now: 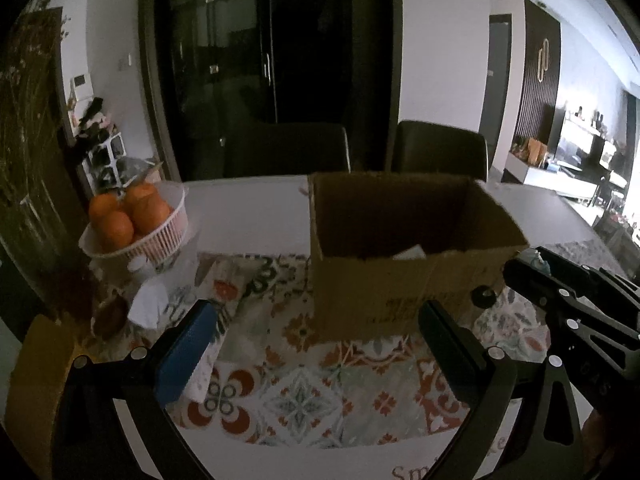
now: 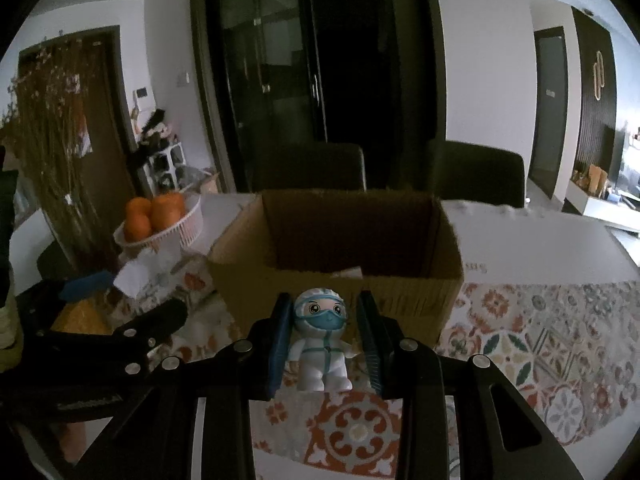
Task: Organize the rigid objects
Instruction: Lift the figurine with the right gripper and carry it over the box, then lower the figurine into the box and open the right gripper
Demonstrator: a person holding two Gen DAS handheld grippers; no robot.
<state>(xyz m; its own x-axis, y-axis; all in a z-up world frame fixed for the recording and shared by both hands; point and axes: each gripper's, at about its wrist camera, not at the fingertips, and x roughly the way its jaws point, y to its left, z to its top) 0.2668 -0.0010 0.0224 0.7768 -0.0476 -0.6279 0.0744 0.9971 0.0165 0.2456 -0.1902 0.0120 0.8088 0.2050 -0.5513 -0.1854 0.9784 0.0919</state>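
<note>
Transfer step: the right gripper [image 2: 324,336] is clamped on the small white-suited, blue-masked toy figure [image 2: 322,340], held just short of the open brown cardboard box [image 2: 336,240]. The left gripper [image 1: 316,344] stands apart, empty. Next move: carry the figure over the box's near wall, then release.

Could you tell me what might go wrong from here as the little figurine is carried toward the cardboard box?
1. The right gripper holds the figurine only by its sides, so it could slip or twist out.
2. The cardboard box has a near wall standing between figurine and opening; too low a carry could bump it.
3. The left gripper hangs open and empty close beside the right one, so they could collide.
</note>
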